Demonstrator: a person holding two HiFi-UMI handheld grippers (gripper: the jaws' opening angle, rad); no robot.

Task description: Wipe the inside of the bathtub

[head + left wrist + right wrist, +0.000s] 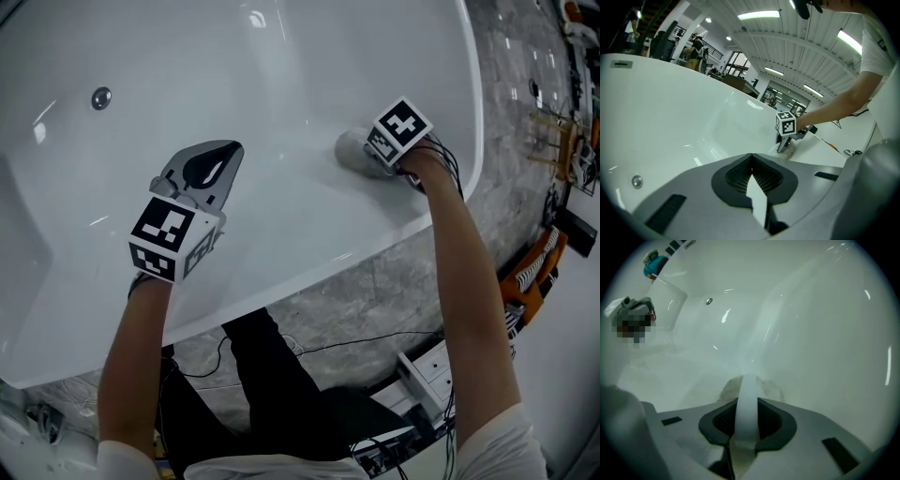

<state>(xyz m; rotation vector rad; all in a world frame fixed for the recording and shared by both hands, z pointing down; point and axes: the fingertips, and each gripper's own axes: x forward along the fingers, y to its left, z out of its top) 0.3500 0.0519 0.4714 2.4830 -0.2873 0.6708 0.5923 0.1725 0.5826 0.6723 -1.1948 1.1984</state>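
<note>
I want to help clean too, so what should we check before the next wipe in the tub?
1. Right hand-held gripper shut on the cloth: ok.
2. Cloth pressed against the inside of the bathtub: ok.
3. Left hand-held gripper shut, with nothing in it: ok.
4. Left hand-held gripper kept apart from the cloth: ok.
5. Any dirt left on the bathtub: cannot tell.

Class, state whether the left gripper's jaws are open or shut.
Shut: the left gripper shows its fingertips meeting, nothing between them, over the bathtub.
</note>
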